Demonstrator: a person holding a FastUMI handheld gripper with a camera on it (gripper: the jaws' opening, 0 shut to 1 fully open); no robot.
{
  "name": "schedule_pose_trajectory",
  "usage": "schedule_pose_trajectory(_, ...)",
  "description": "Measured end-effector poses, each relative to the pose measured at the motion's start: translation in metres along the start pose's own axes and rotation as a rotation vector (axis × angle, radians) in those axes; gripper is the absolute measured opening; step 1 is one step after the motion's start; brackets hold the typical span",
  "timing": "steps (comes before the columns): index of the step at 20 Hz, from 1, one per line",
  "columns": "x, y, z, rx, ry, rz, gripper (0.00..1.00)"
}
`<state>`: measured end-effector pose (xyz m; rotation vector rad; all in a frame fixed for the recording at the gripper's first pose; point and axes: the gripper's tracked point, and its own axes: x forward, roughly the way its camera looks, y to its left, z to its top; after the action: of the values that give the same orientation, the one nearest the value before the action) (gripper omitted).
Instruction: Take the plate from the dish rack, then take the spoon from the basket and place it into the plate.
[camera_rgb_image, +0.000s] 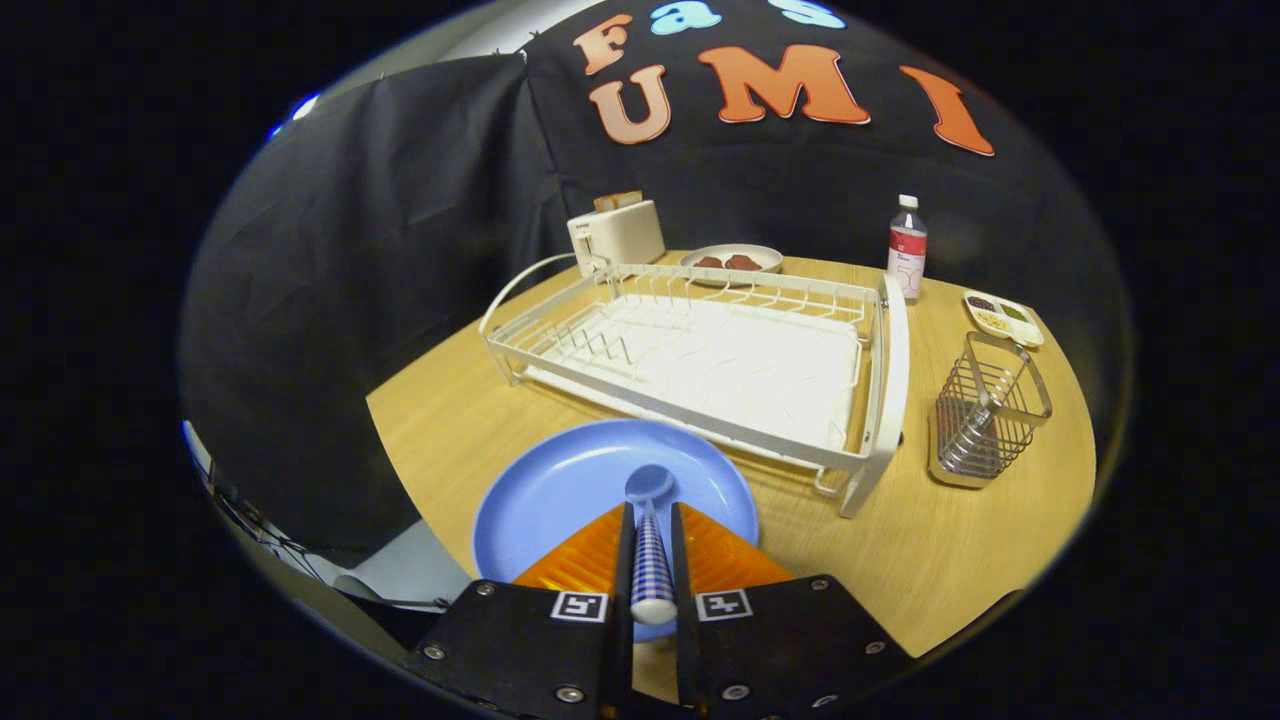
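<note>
- gripper view, and the gripper (650, 520) sits at the bottom centre of the frame, its two fingers drawn in close with just a narrow gap between them.
- in that gap is the spoon (650, 540), blue with a checked handle, running straight along the fingers; both fingers press on the handle from either side, so the spoon is held.
- the spoon's bowl pokes out just past the fingertips, over the middle of the plate; whether it touches the plate or hangs just above it, cannot tell.
- the plate (560, 490) is a round blue one, lying flat on the wooden table (960, 540) in the lower centre of the frame, right under the fingers.
- just beyond the plate, mid-frame, stands the white dish rack (700, 360), its slots bare, one corner leg close to the plate's far rim.
- to the right of the rack, mid right of the frame, is the wire basket (985, 410), standing upright on the table, apart from the rack.
- upper centre, behind the rack, a white toaster (617, 236) and a small dish with brown food (732, 260).
- upper right, a clear bottle with a red label (907, 248), and beside it a small divided tray (1003, 317) near the table's edge.
</note>
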<state>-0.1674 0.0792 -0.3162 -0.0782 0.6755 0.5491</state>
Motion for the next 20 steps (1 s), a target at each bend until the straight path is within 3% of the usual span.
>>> schedule_pose_trajectory(5,-0.002,-0.008,-0.022,-0.020,0.069,-0.047,0.21)
schedule_pose_trajectory(9,-0.017,-0.016,-0.008,0.004,0.035,-0.093,0.29)
schedule_pose_trajectory(20,-0.106,-0.092,0.092,0.123,-0.257,-0.319,0.71)
